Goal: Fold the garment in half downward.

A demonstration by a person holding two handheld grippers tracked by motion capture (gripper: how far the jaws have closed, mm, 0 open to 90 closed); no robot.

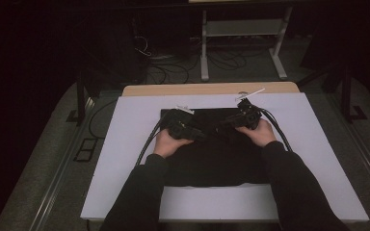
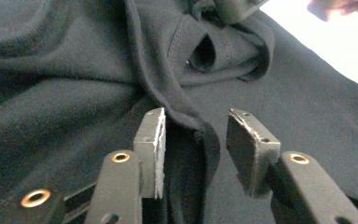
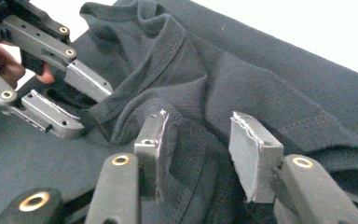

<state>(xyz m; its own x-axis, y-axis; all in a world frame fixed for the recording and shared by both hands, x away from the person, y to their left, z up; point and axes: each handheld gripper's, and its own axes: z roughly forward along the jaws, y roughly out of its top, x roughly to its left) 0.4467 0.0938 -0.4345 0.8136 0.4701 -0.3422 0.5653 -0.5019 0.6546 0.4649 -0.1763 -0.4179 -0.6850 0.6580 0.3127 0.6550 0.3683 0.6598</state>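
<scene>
The person's forearms are reaching in over the table's near edge. A black shirt is lying mid-table. The left tongs are spread, straddling a raised fold; the right tongs are spread over bunched cloth by the collar. Closing squarely on one layer looks wise. Bare tabletop is lying open at both side edges.

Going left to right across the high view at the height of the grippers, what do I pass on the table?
Bare white table surface → cable of the left gripper → left gripper on the black garment → right gripper → its cable → bare white surface again.
</scene>
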